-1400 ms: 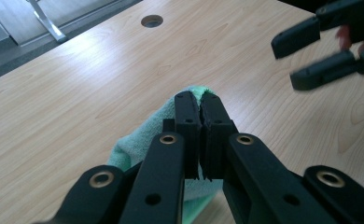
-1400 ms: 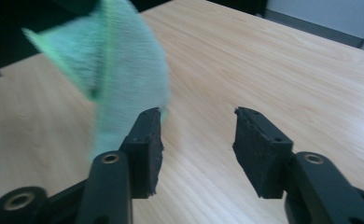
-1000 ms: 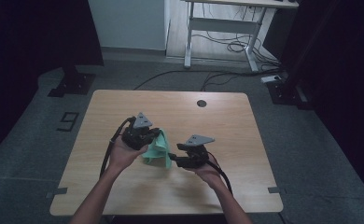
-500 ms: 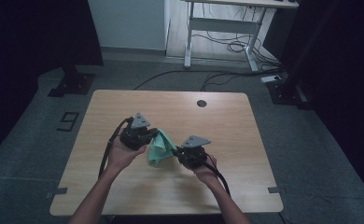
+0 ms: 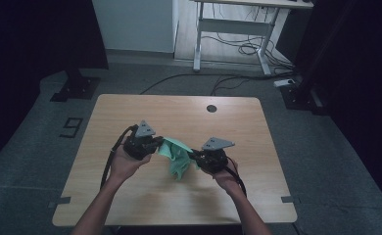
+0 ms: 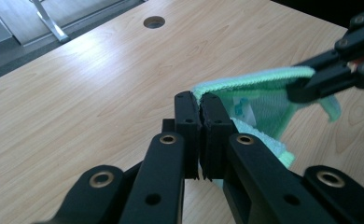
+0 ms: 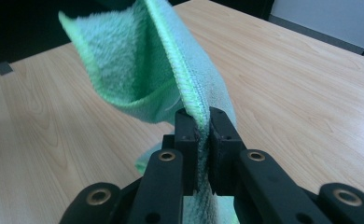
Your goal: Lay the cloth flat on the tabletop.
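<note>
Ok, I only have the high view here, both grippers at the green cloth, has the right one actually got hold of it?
Observer: Yes. In the right gripper view the right gripper has just been closing, and its jaws now pinch the stitched edge of the green cloth.
Operator: And the left?
Observer: The left gripper is shut on a corner of the cloth's hem; the left gripper view shows the jaws pressed together on it.
Operator: Is the cloth off the table?
Observer: The held edge is lifted above the table; whether the hanging part touches the wood, I cannot tell.

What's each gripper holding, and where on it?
Both hold the green cloth: left gripper pinches a corner of its hemmed edge, right gripper clamps that hem farther along.
</note>
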Demonstrator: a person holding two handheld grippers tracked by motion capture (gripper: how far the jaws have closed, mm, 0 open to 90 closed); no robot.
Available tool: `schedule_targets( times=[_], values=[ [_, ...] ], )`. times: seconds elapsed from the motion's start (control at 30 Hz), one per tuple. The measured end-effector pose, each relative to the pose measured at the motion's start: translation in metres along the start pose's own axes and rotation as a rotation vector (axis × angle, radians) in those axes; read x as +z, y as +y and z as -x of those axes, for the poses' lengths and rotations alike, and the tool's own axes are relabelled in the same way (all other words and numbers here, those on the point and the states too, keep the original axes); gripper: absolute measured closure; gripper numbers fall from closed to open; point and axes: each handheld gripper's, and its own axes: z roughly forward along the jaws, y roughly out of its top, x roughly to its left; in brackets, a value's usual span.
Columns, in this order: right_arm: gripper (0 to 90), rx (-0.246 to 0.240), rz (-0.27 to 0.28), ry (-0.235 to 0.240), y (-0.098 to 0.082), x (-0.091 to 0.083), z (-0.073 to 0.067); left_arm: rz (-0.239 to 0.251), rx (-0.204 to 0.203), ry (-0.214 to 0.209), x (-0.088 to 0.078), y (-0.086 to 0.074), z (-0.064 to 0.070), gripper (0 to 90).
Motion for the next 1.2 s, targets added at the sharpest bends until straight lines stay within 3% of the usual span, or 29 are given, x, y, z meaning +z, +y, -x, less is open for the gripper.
schedule_targets(
  times=[0.3,0.57,0.93,1.07,1.2],
  values=[
    [83.9,0.018,0.023,0.012,0.002,-0.004,0.006,-0.009,0.011,-0.008,0.001,-0.001,0.001,87.1],
    [83.8,0.032,0.056,0.036,0.017,-0.016,0.016,-0.005,0.041,-0.029,-0.003,0.001,0.004,87.0],
    [77.9,0.026,0.000,0.064,0.012,-0.003,0.017,-0.024,0.073,-0.051,0.002,0.000,0.012,87.0],
    [84.1,0.016,-0.022,0.024,0.008,0.001,0.017,-0.021,0.065,-0.063,0.003,-0.002,0.012,87.0],
    [70.7,0.013,-0.013,0.044,0.003,0.010,0.012,-0.029,0.065,-0.063,0.005,-0.001,0.015,87.0]
  ],
)
